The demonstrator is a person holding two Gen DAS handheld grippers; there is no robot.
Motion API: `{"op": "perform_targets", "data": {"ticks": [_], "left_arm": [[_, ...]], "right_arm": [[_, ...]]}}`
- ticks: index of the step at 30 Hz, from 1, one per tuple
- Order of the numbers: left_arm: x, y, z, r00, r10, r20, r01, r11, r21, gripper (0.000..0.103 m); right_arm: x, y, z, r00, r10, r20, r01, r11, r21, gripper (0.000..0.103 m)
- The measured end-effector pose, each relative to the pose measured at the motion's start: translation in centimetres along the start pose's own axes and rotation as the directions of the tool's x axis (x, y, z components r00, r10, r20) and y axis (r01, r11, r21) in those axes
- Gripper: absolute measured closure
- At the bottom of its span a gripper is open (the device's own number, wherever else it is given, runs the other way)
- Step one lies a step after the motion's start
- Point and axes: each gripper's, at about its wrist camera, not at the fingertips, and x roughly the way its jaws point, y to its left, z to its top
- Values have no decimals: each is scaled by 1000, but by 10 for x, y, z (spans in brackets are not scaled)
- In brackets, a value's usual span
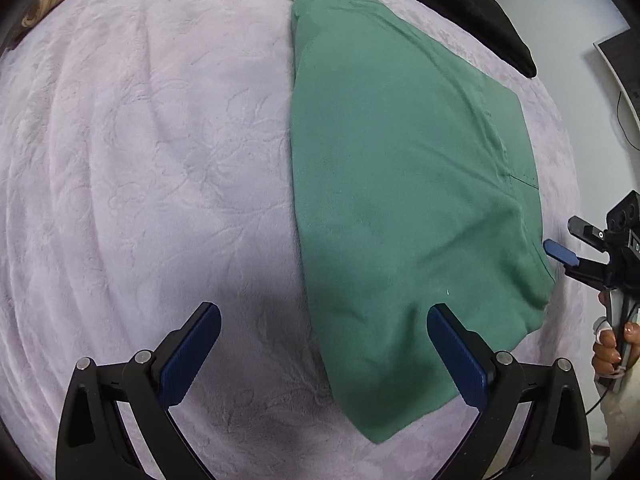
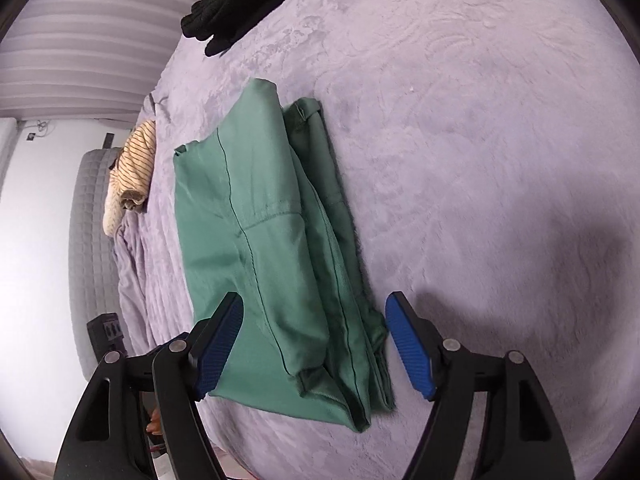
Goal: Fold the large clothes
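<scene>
**Green garment folded on the bed, both grippers open**

A green garment (image 1: 400, 208) is seen lying folded in layers on a bed covered by a pale lilac plush blanket (image 1: 140, 160). In the left wrist view, the left gripper (image 1: 324, 356) is held with its jaws spread wide and nothing is clamped between the blue pads (image 1: 188, 356); the near corner of the garment lies below and ahead of its right-hand finger, while bare blanket is seen under its left-hand finger. The right gripper (image 1: 560, 240) is seen at the far right of the same view, just beside the garment's edge, and is carried by a hand (image 1: 610, 350).

In the right wrist view, the right gripper (image 2: 314, 344) is likewise held wide apart, with the garment's near end lying under the gap between the fingers; whether either pad touches the cloth cannot be told, and no fabric is pinched. Stacked folds and dark seam lines are shown along the garment's length.

Beyond the garment, ahead of the right gripper, a black garment (image 2: 224, 8) is laid at the far edge of the bed. To the left of that gripper, a striped cream piece of clothing (image 2: 134, 164) is draped at the bed's side.
</scene>
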Motion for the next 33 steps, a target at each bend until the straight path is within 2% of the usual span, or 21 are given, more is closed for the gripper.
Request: {"op": "perform_targets", "data": {"ticks": [3,7,11,15,16,17,18,19,20,22,27,33], "left_arm": [[25,8,1,996,-79,-44,78,997,-30,0],[49,6,7,980,-179,-87,175,983,-50,0],[61,-1,16,973,-212,-92,209,977,-44,0],[68,-6,21,974,-203,-95,201,979,-38,0],[66,-7,21,976,-200,-88,198,980,-35,5],[62,-9,19,976,-202,-75,201,979,-22,25],[56,-12,17,979,-195,-64,196,981,2,30],[49,-14,15,978,-200,-50,202,979,22,44],[42,-15,13,977,-212,-36,213,976,39,53],[28,-16,10,973,-231,-12,231,971,57,60],[-16,-14,0,956,-287,54,282,955,92,63],[-69,15,-41,941,-331,78,319,938,133,63]], "right_arm": [[16,-2,22,999,45,-23,-45,999,-9,25],[42,-9,49,993,106,-55,-106,994,14,25],[69,-13,70,979,188,-76,-185,982,43,25],[95,-11,86,969,233,-80,-228,972,61,25],[100,-9,88,968,240,-76,-235,969,72,25],[103,-8,88,967,246,-73,-240,967,84,25],[105,-6,88,966,248,-72,-241,966,98,29],[106,-4,87,963,259,-73,-250,962,107,55],[106,-2,85,959,273,-70,-264,957,118,76],[100,3,81,952,303,-48,-295,947,124,79],[76,33,61,909,416,-3,-412,901,137,81],[51,85,20,900,436,2,-435,897,77,81]]}}
